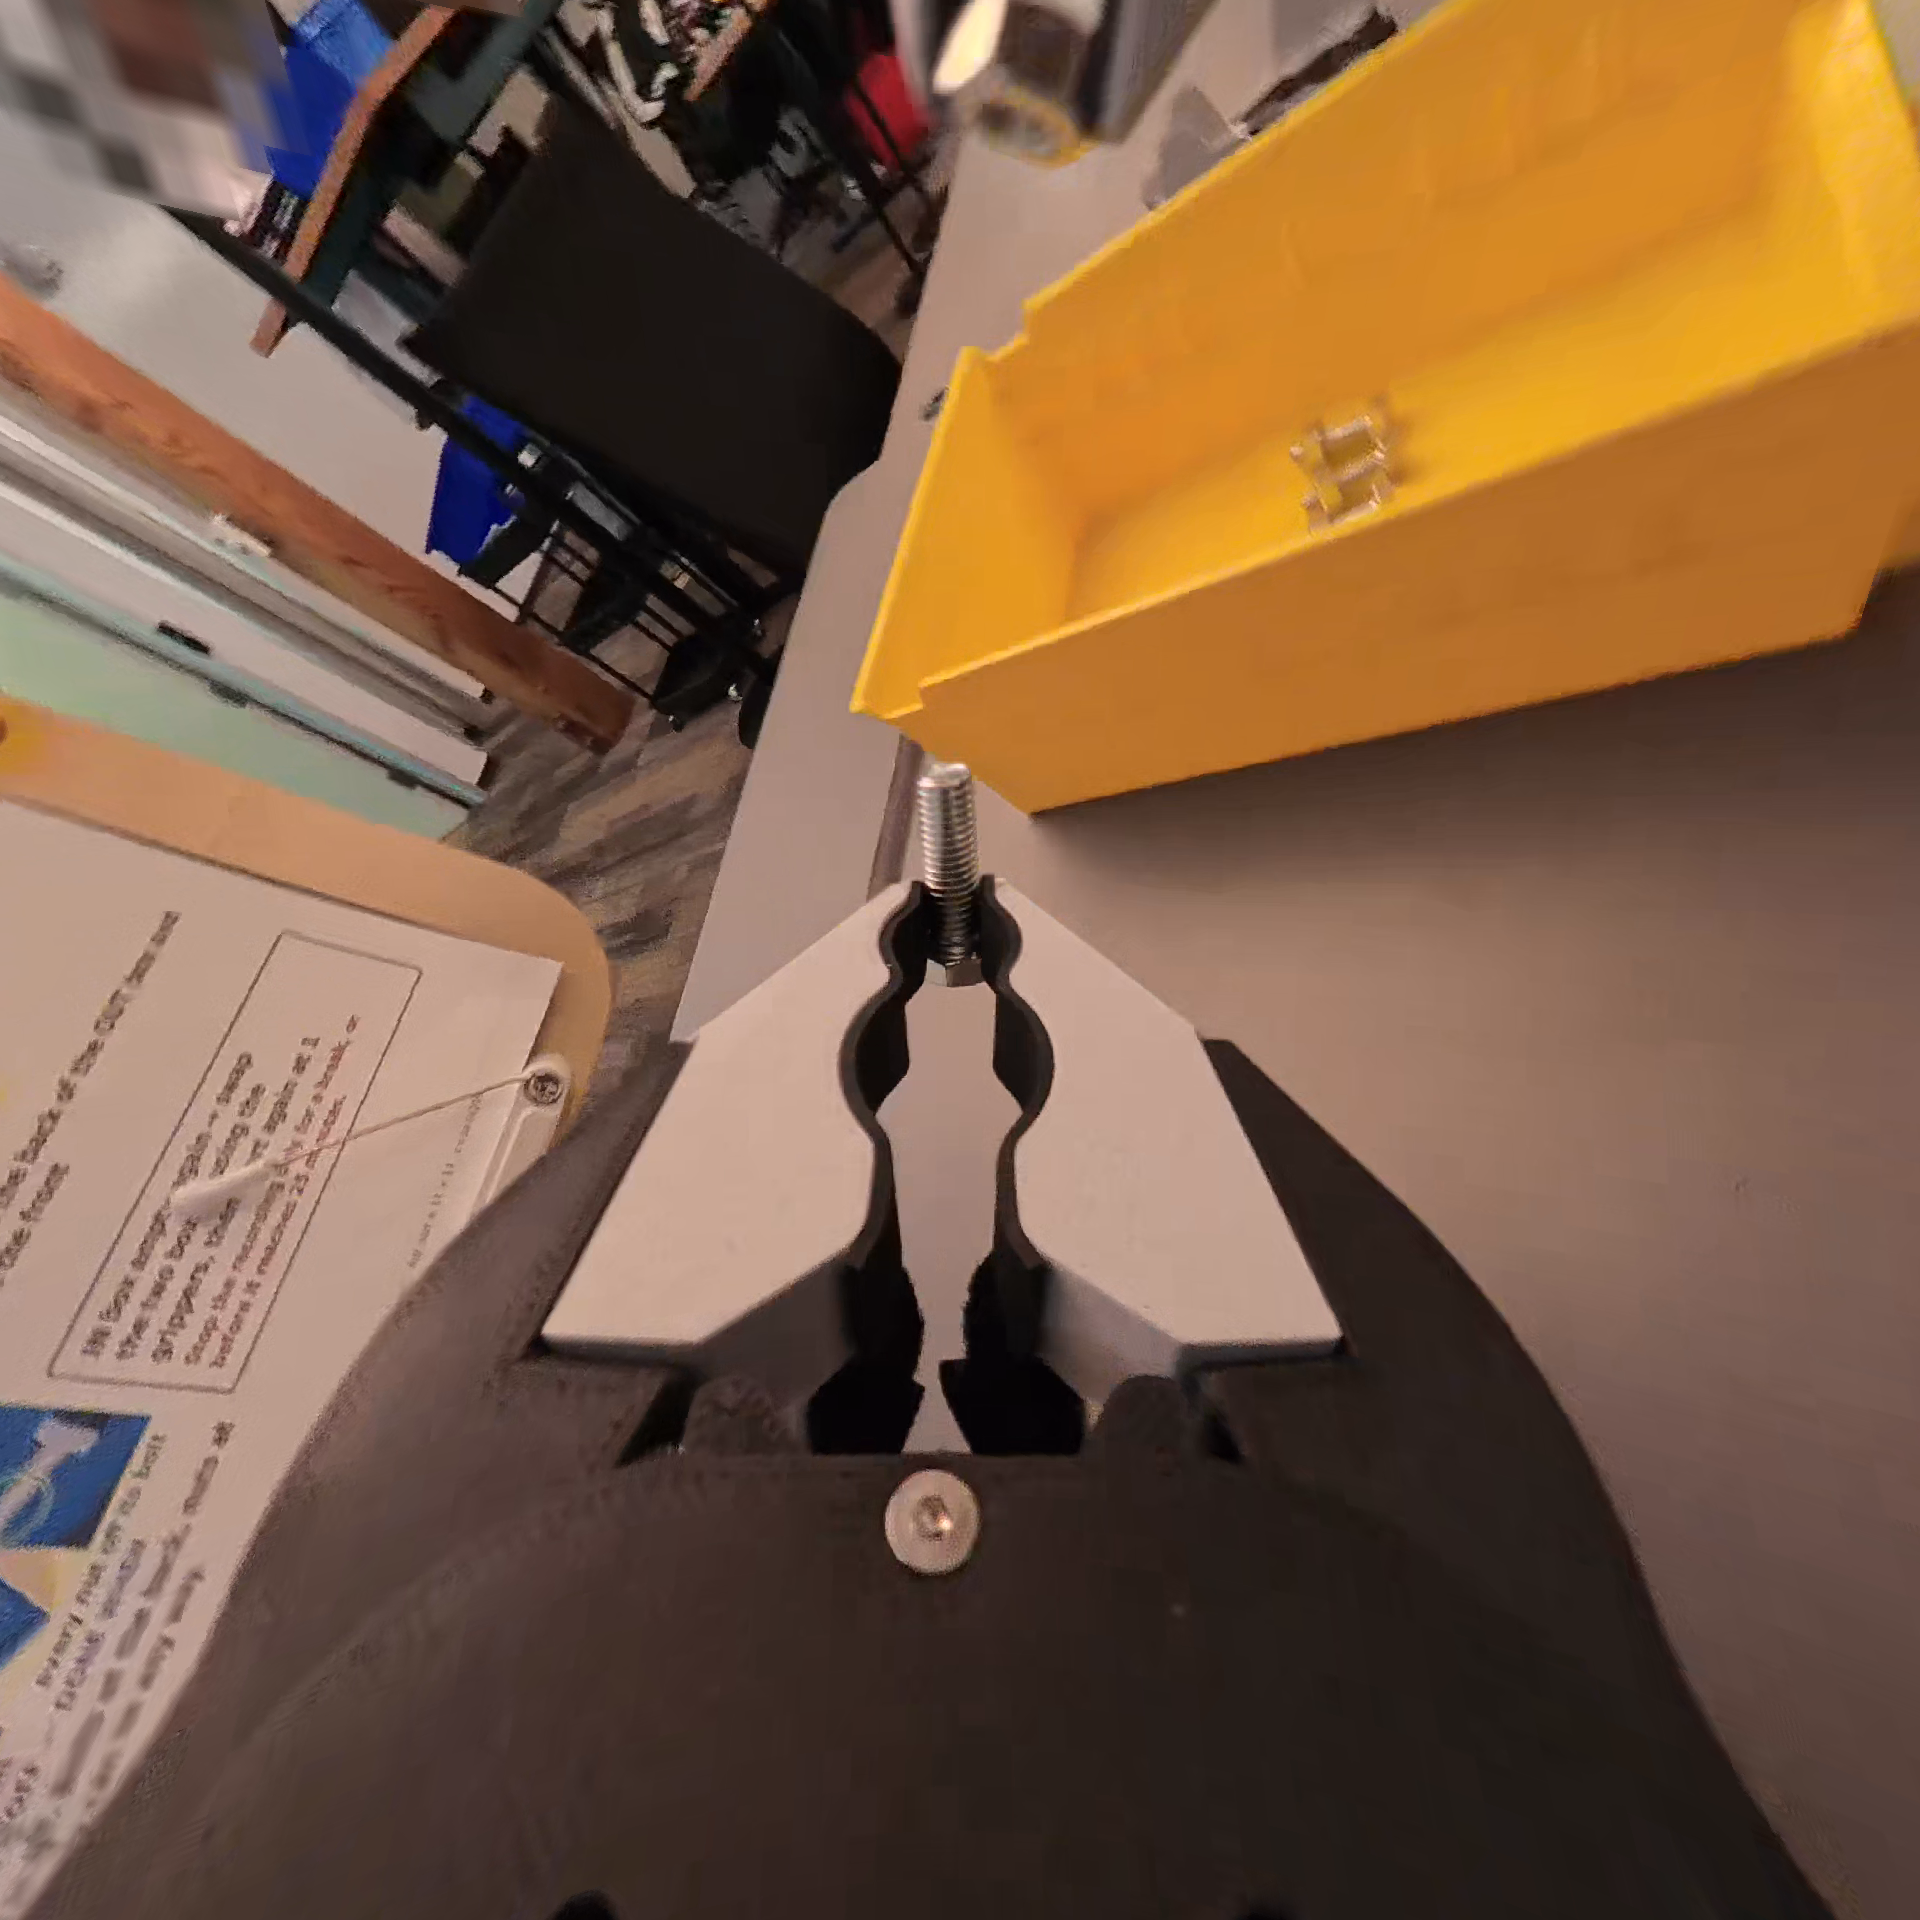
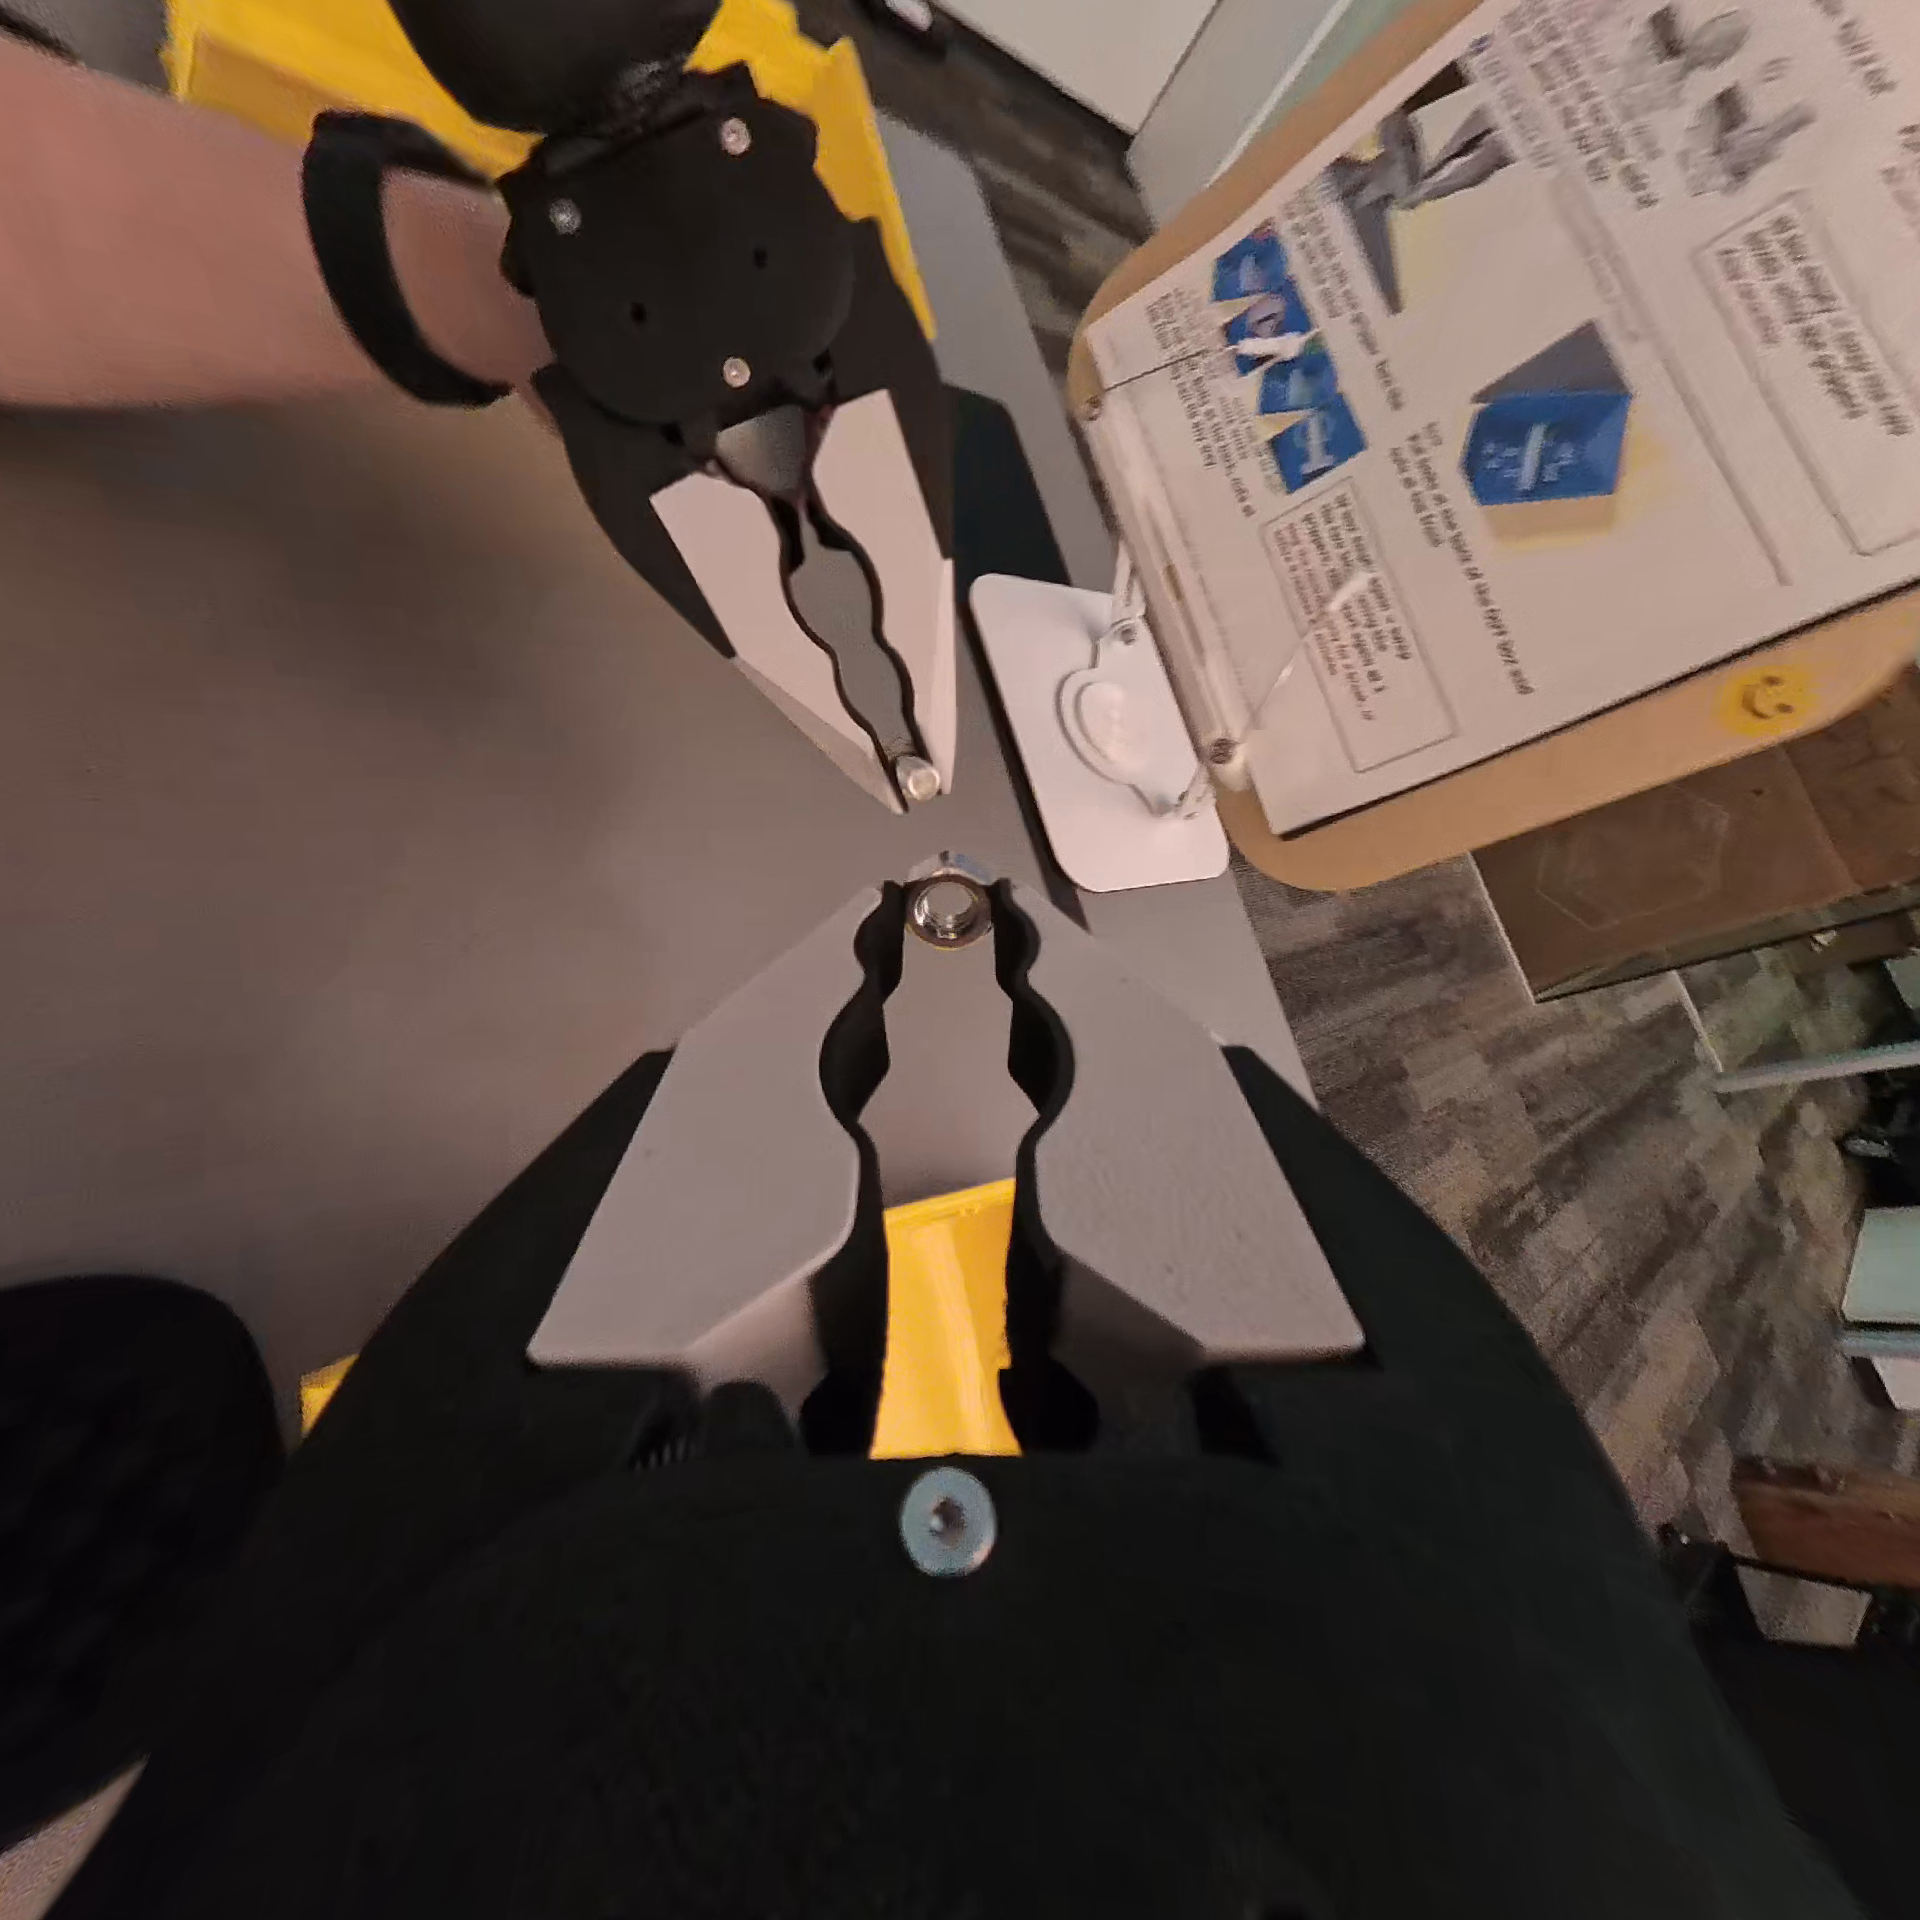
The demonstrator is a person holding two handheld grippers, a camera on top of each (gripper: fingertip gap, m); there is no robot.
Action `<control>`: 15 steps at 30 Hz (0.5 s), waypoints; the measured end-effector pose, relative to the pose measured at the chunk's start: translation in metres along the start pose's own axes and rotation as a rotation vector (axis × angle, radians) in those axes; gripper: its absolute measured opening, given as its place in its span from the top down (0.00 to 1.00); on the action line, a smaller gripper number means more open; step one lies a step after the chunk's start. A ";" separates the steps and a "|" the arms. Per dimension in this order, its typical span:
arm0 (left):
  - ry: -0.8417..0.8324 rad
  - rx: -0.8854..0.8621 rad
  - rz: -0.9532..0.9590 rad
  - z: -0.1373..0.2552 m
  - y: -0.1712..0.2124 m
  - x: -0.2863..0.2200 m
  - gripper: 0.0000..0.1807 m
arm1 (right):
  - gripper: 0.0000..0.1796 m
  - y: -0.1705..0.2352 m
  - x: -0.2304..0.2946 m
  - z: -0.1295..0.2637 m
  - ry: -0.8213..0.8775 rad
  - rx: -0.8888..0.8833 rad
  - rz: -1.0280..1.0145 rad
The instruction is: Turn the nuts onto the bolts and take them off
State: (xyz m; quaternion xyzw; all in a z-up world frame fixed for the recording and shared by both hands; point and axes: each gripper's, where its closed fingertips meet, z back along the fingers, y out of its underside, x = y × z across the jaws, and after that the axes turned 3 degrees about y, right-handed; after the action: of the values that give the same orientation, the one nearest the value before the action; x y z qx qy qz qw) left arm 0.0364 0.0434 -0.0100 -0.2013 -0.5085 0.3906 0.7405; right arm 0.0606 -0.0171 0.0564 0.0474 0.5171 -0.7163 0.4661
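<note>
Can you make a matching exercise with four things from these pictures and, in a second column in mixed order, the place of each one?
Things:
1. bolt
2. nut
3. yellow bin
4. instruction sheet

Places:
A. resting on the grey table, with small metal parts inside
B. held at the fingertips of the right hand-held gripper, hole facing the camera
C. fixed on a brown board beside the table
D. held at the fingertips of the left hand-held gripper, threaded end pointing forward

Pairs: 1-D, 2-B, 3-A, 4-C
</note>
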 end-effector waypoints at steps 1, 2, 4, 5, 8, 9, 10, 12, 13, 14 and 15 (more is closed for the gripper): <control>0.026 0.003 -0.036 -0.001 0.001 -0.007 0.96 | 0.91 0.002 0.004 -0.006 -0.018 0.014 0.018; 0.055 0.013 -0.071 -0.002 0.004 -0.014 0.96 | 0.91 0.003 0.008 -0.011 -0.034 0.032 0.034; 0.059 0.056 -0.129 -0.005 0.012 -0.018 0.96 | 0.91 0.007 0.019 -0.023 -0.079 0.074 0.075; 0.052 0.069 -0.141 -0.006 0.014 -0.018 0.96 | 0.91 0.010 0.023 -0.028 -0.095 0.098 0.101; 0.087 0.039 -0.138 -0.006 0.011 -0.024 0.96 | 0.91 0.017 0.029 -0.042 -0.099 0.166 0.166; 0.094 0.029 -0.141 -0.006 0.010 -0.025 0.96 | 0.91 0.018 0.032 -0.046 -0.108 0.176 0.175; 0.098 0.025 -0.145 -0.006 0.009 -0.026 0.96 | 0.91 0.017 0.035 -0.049 -0.119 0.176 0.184; 0.106 0.012 -0.156 -0.005 0.006 -0.029 0.96 | 0.91 0.018 0.038 -0.055 -0.128 0.186 0.205; 0.113 0.001 -0.159 -0.005 0.004 -0.030 0.96 | 0.91 0.019 0.039 -0.056 -0.125 0.193 0.219; 0.120 -0.009 -0.161 -0.004 0.002 -0.032 0.96 | 0.91 0.018 0.039 -0.057 -0.123 0.191 0.230; 0.123 -0.014 -0.164 -0.005 0.001 -0.033 0.96 | 0.91 0.016 0.041 -0.058 -0.130 0.184 0.237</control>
State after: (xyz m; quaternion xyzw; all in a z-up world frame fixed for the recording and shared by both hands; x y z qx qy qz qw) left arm 0.0344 0.0188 -0.0323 -0.1877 -0.4797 0.3120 0.7983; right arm 0.0251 0.0020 -0.0040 0.1042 0.4087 -0.7021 0.5737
